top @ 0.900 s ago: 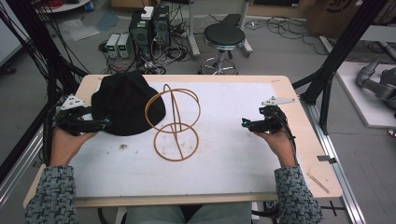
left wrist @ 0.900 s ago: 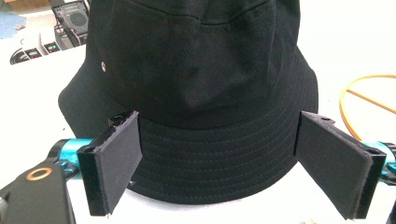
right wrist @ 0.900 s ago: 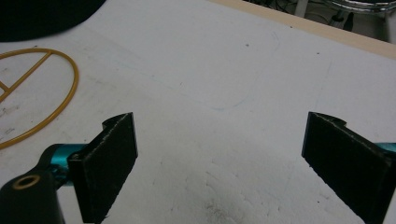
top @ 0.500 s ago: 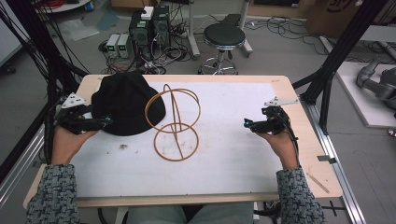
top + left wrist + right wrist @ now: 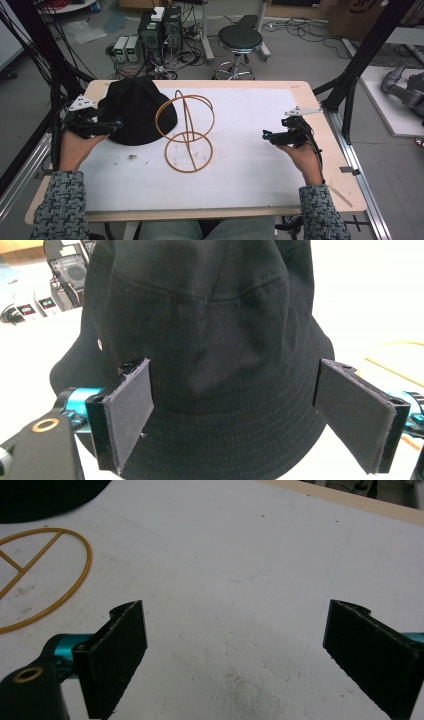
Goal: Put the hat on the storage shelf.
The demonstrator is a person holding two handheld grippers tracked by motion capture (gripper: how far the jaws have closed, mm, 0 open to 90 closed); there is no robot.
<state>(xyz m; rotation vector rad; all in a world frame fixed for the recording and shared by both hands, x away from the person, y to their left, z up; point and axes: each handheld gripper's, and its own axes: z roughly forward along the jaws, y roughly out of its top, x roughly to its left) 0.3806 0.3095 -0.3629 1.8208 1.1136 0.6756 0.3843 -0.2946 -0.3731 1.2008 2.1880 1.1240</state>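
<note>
A black bucket hat [image 5: 137,110] lies on the white table top at the left. In the left gripper view the hat [image 5: 210,340] is close ahead. My left gripper [image 5: 112,125] [image 5: 247,415] is open at the hat's near brim, its jaws wide apart and not pressing the cloth. A gold wire hat stand [image 5: 187,130] stands in the middle of the table, and its ring base [image 5: 35,575] lies to the left in the right gripper view. My right gripper [image 5: 267,135] [image 5: 240,655] is open over bare table at the right, with nothing between its jaws.
The white mat [image 5: 250,165] covers a wooden table [image 5: 300,87]. A round black stool [image 5: 240,40] and computer boxes [image 5: 160,30] stand on the floor behind. Black frame posts [image 5: 360,65] rise at both sides of the table.
The right gripper has shifted slightly. The left gripper stays by the hat's brim, and the hat and stand have not moved.
</note>
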